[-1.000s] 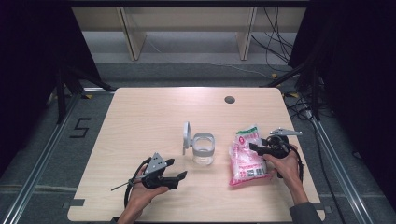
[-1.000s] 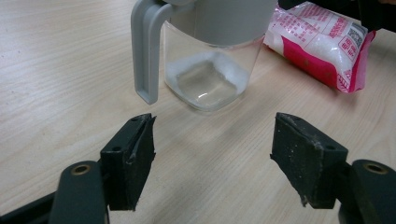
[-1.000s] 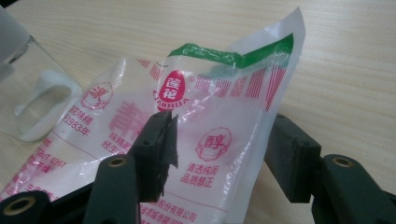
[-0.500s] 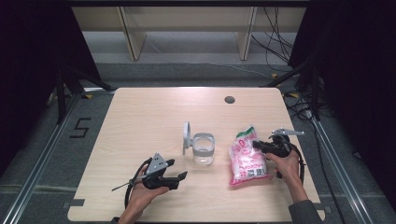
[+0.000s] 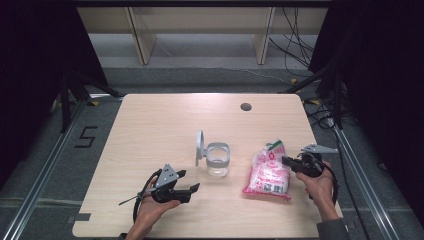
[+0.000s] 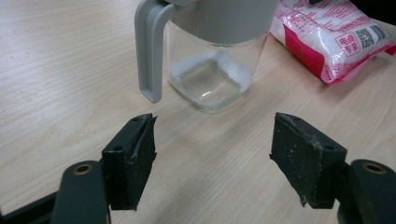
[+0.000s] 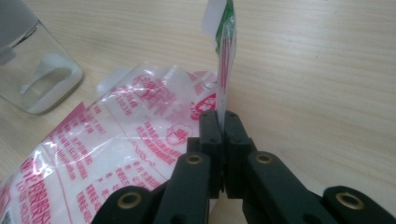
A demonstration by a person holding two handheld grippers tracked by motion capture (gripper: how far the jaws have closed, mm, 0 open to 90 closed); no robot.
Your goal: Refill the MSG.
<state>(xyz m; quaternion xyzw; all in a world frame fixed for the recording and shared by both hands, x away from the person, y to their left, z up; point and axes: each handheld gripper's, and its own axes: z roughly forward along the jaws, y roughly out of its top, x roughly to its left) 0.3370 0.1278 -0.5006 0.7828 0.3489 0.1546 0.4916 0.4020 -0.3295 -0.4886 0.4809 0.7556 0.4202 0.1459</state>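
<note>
My right gripper [image 7: 223, 122] is clamped tight on the top edge of the pink-and-white bag [image 5: 268, 173]: jaws have just been closing, and now the pads pinch the thin plastic flap w/ no gap left. In the right gripper view the flap stands straight up out of the jaws, showing a bit of green print at its tip, while the rest of the bag [image 7: 116, 154] sags away to the left, crinkled, clear plastic w/ red print. In the high view the bag lies on the table [image 5: 165, 125] at the right, front half, its barcode end toward me & the pinched end pointing away, just beside my right gripper [image 5: 290, 162]. My right hand [image 5: 320, 185] is behind it near the table's right edge.

My left gripper [image 6: 212, 154] is wide open, nothing btw the pads, bare wood underneath. It points at the clear jar [image 6: 215, 65], which stands upright near the middle of the table, grey collar on top, hinged grey lid [image 5: 199, 146] flipped open & standing up on its left side. A thin white layer sits in the jar's bottom. The jar is close ahead of the left jaws but apart from them; the bag lies just right of the jar [image 5: 217, 160], not touching as far as I can tell. My left gripper [image 5: 187, 182] hovers low at the front left.
</note>
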